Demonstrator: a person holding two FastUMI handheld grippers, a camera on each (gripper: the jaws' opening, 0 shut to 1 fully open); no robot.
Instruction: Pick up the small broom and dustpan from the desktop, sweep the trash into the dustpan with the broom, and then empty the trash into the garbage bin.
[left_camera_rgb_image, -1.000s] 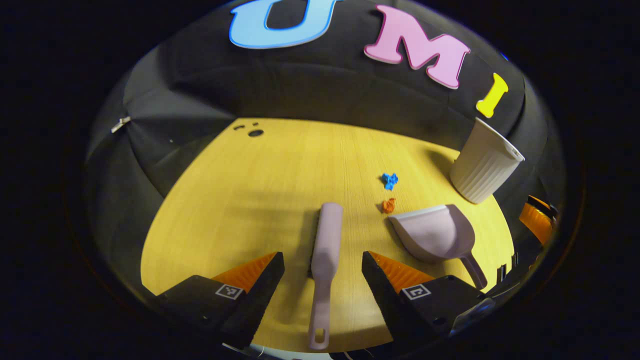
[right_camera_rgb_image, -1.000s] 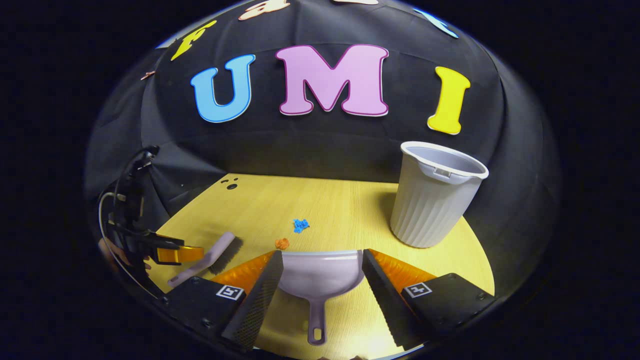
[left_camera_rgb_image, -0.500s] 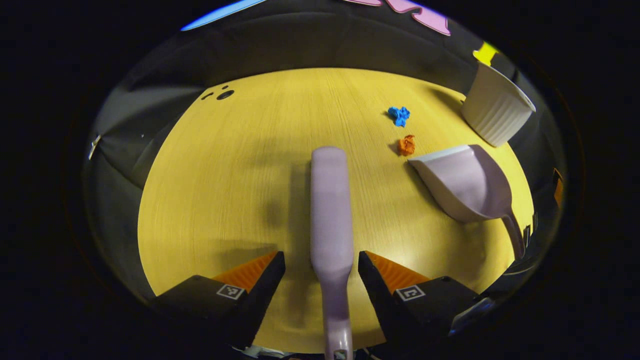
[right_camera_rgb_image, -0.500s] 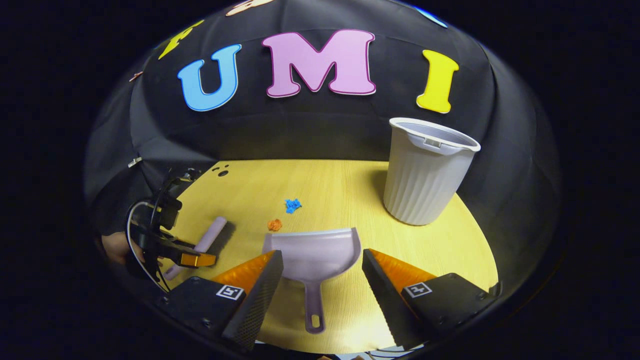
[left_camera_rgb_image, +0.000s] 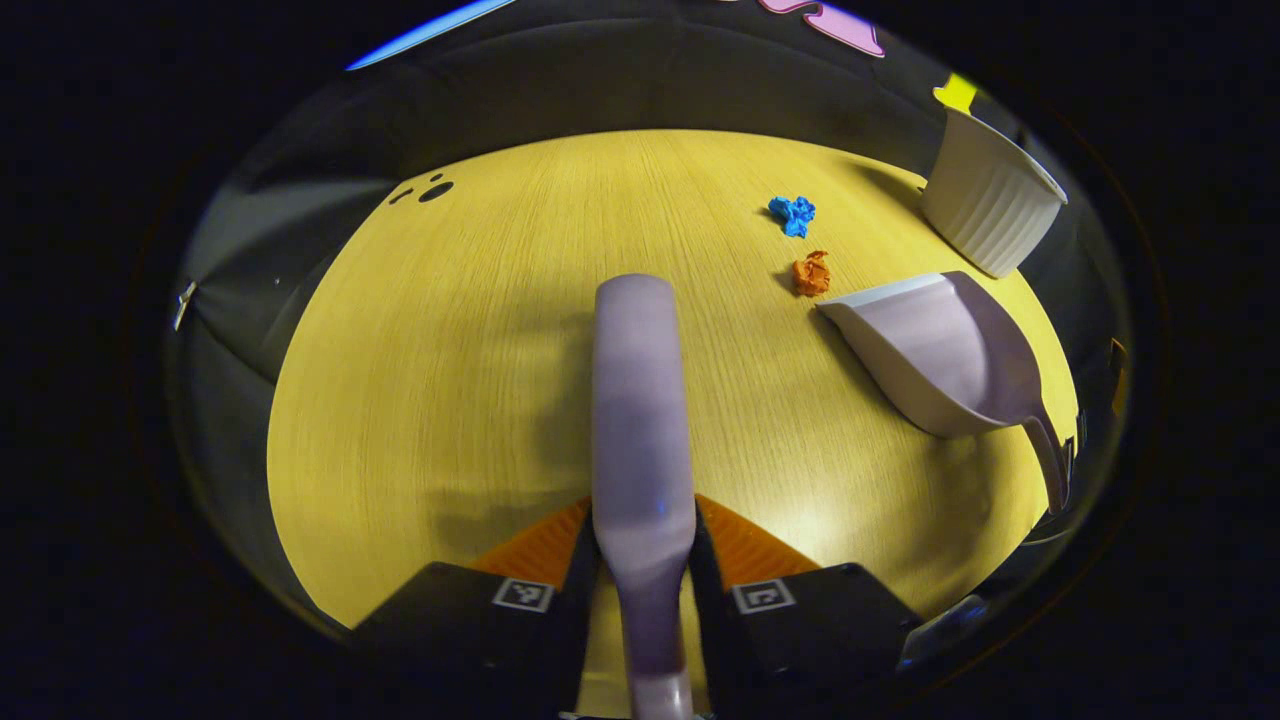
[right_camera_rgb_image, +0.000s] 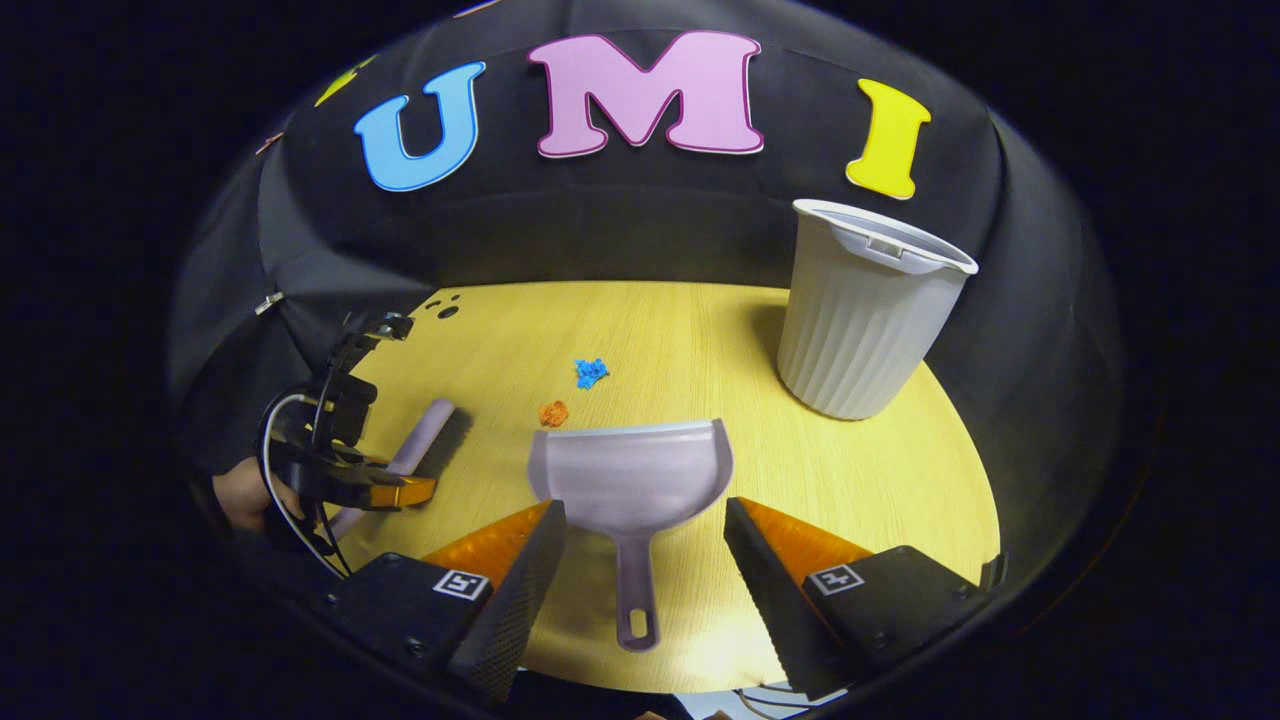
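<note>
Here, the left tongs (left_camera_rgb_image: 643, 545) pinch the handle of the lilac plastic hand broom (left_camera_rgb_image: 640, 400) lying on the yellow wooden tabletop (left_camera_rgb_image: 450, 380). The right tongs (right_camera_rgb_image: 645, 560) stand spread astride the lilac plastic dustpan (right_camera_rgb_image: 630, 480) handle, untouched.

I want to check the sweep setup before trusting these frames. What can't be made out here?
- Bin contents: in the right gripper view its near wall hides the inside.
- Broom bristles: in the left gripper view the broom's back covers them.
- Broom handle end: cut off at that view's bottom edge.
- Dustpan handle end: in the left gripper view, lost at the dark right edge.
</note>
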